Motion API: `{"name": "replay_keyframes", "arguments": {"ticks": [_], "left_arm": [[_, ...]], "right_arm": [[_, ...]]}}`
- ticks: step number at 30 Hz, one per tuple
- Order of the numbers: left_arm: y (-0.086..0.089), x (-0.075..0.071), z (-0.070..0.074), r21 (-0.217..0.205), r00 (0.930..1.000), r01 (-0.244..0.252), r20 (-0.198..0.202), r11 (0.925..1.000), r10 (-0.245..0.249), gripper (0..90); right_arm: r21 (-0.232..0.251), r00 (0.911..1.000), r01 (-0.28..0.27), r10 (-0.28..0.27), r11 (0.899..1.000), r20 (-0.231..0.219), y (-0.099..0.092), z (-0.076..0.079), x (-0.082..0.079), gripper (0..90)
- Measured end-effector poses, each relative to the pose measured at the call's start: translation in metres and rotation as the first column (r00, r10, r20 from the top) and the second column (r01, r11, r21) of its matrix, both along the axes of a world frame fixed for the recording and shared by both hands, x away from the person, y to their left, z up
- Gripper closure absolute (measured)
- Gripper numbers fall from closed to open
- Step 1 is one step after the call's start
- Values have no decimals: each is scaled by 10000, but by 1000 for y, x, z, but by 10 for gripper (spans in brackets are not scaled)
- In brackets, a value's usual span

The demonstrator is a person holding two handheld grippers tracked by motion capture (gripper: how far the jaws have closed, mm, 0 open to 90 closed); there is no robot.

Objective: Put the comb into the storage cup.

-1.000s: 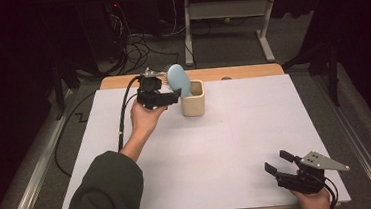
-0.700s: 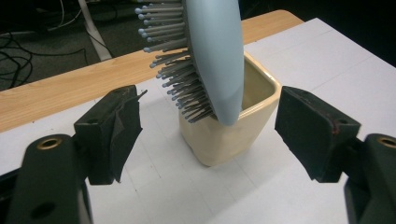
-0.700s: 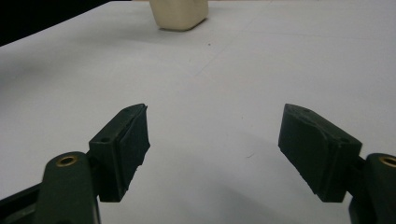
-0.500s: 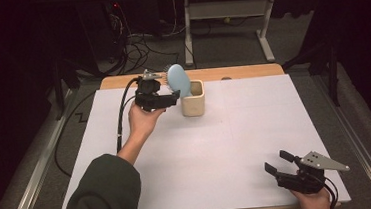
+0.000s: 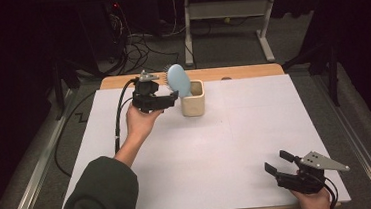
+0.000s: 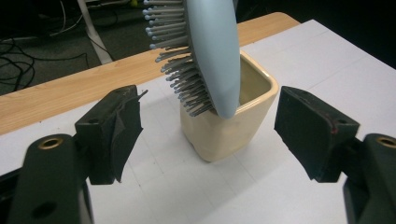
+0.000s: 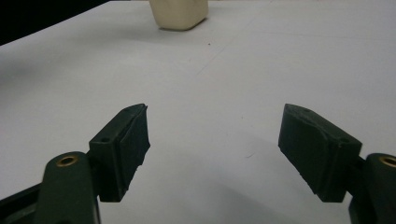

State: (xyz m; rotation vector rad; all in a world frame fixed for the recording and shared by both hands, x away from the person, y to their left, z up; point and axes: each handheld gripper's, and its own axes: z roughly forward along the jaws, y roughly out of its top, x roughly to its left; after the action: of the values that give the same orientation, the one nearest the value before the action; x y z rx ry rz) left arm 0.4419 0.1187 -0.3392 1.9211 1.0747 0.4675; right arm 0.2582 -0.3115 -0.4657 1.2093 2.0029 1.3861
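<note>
A pale blue hairbrush (image 5: 178, 80) stands tilted in a cream cup (image 5: 193, 100) at the upper middle of the high view, near the far edge of the white table (image 5: 217, 147). The left gripper (image 5: 172, 99) hovers just left of the cup, jaws spread wide and grasping nothing. At the lower right, the right gripper (image 5: 276, 163) rests low over the table, jaws also released and empty.

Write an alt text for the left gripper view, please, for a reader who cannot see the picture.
A light blue hairbrush stands with its head up in a cream square cup on a white table, bristles facing left. The two black jaws of the left tool stand wide apart in front of the cup, touching nothing.
</note>
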Motion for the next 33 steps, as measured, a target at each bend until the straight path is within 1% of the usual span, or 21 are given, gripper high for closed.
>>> {"name": "replay_keyframes", "arguments": {"ticks": [20,33], "left_arm": [[7,-10,4,-133,9998,91,162,9999,-89,243],[15,-13,4,-114,9998,91,173,9999,-89,248]], "right_arm": [[-29,10000,-5,5,10000,-7,0,0,0,252],[-11,10000,-4,4,10000,-13,0,0,0,252]]}}
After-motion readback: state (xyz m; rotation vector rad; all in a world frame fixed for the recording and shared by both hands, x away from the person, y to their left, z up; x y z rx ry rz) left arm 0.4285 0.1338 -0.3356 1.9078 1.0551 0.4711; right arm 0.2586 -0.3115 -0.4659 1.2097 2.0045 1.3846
